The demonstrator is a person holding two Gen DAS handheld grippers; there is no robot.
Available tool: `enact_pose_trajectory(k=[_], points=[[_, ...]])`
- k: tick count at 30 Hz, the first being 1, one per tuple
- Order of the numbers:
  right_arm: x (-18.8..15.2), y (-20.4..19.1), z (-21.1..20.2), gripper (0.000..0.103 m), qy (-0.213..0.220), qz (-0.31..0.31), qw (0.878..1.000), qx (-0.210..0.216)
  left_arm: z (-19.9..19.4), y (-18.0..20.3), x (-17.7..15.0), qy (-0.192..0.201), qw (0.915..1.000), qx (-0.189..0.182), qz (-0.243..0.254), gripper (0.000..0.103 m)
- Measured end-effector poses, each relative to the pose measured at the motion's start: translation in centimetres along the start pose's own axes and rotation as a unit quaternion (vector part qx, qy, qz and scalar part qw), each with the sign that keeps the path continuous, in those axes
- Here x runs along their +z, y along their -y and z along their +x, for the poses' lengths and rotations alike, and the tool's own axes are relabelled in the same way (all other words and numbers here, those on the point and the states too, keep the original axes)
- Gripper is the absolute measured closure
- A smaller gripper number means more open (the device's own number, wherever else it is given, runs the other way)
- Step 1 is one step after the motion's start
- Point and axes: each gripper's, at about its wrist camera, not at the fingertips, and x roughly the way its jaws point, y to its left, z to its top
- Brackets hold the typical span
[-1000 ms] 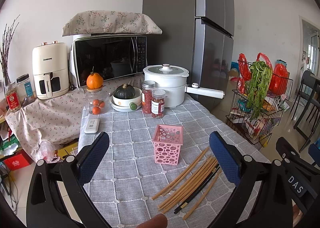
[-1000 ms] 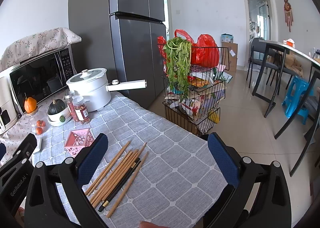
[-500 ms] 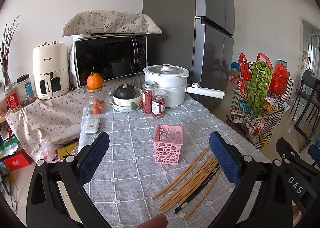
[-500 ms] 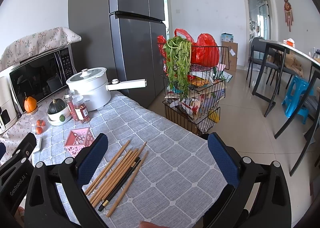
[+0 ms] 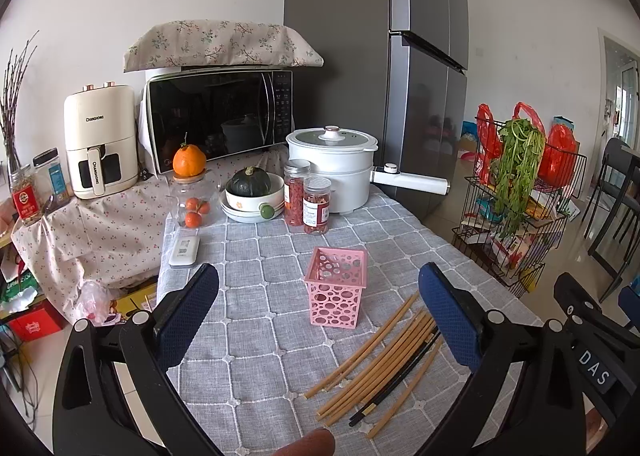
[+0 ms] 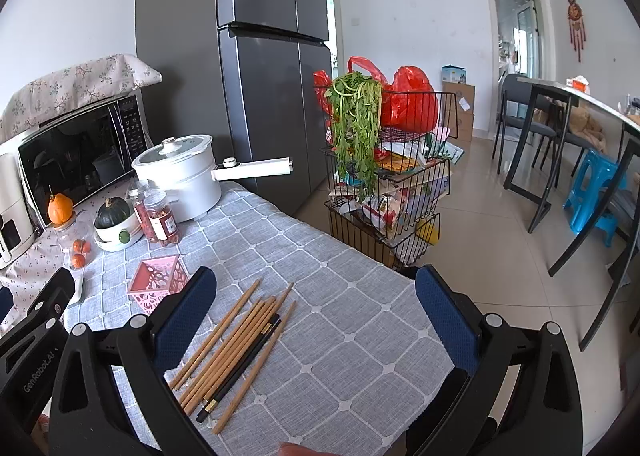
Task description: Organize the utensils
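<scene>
Several wooden chopsticks point(image 5: 376, 360) and one black pair lie loose on the grey checked tablecloth; they also show in the right wrist view point(image 6: 236, 344). A pink perforated basket point(image 5: 337, 288) stands upright just behind them, also in the right wrist view point(image 6: 158, 282). My left gripper point(image 5: 318, 320) is open and empty, held above the near table edge with the basket and chopsticks between its fingers. My right gripper point(image 6: 316, 320) is open and empty, to the right of the chopsticks, over the table's right part.
At the back stand a white pot with a long handle point(image 5: 336, 168), two spice jars point(image 5: 308, 204), a bowl with a squash point(image 5: 252, 192), a jar with oranges point(image 5: 192, 196) and a remote point(image 5: 184, 250). A wire rack of groceries point(image 6: 384, 176) stands right of the table.
</scene>
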Motion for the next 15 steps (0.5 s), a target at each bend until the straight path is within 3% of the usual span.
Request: enact_pose_trajectory(k=[9, 11, 13, 15], points=[[0.2, 0.0, 0.3, 0.006, -0.004, 0.002, 1.0, -0.002, 0.1, 0.0, 0.0, -0.002, 1.0, 0.0, 0.001, 0.007], [0.2, 0.5, 0.6, 0.006, -0.011, 0.012, 1.0, 0.004, 0.4, 0.6, -1.3, -0.005, 1.0, -0.001, 0.004, 0.007], [0.1, 1.5, 1.3, 0.006, -0.027, 0.033, 0.999, 0.017, 1.7, 0.9, -2.3, -0.019, 0.9997, -0.013, 0.009, 0.007], [-0.3, 2.9, 3.0, 0.006, -0.065, 0.06, 0.995, 0.04, 3.3, 1.0, -3.2, -0.058, 0.9966, -0.058, 0.011, 0.007]])
